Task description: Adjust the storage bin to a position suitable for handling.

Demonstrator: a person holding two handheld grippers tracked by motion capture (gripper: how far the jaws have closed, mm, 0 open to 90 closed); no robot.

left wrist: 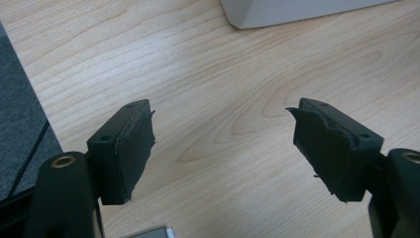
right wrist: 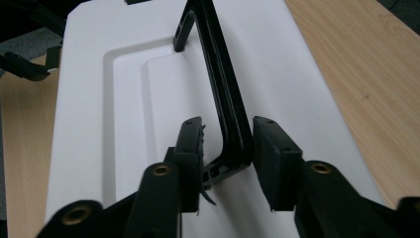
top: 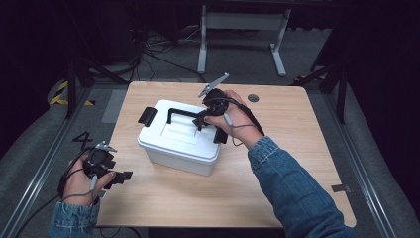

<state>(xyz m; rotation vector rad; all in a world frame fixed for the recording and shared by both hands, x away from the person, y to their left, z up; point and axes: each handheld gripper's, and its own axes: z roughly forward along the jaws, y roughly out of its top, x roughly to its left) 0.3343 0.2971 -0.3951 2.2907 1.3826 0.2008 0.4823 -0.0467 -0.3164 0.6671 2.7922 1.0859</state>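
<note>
A white rectangular plastic storage box (top: 181,140) sits near the middle of the light wooden table (top: 277,168), its long side running at a slant from the far left toward the near right. Its flat white lid (right wrist: 124,89) carries a thin black plastic carrying handle (right wrist: 225,99) that stands upright over a shallow recess, and a black latch (top: 147,115) sticks out at the box's left end.

The right gripper (right wrist: 225,148) is over the right end of the lid, held by the person's right hand (top: 233,116) in a blue denim sleeve (top: 292,191). In the right gripper view its two black jaws stand at a narrow gap with the corner of the handle between them. The right-hand pad appears to touch the handle, while a sliver of white shows beside the left-hand pad, so a firm pinch cannot be confirmed from this angle.

The left gripper (left wrist: 223,144) is held low near the table's near left edge, well apart from the box. Its jaws stand wide, with bare wood between them and a corner of the box at the top of the left gripper view.
</note>
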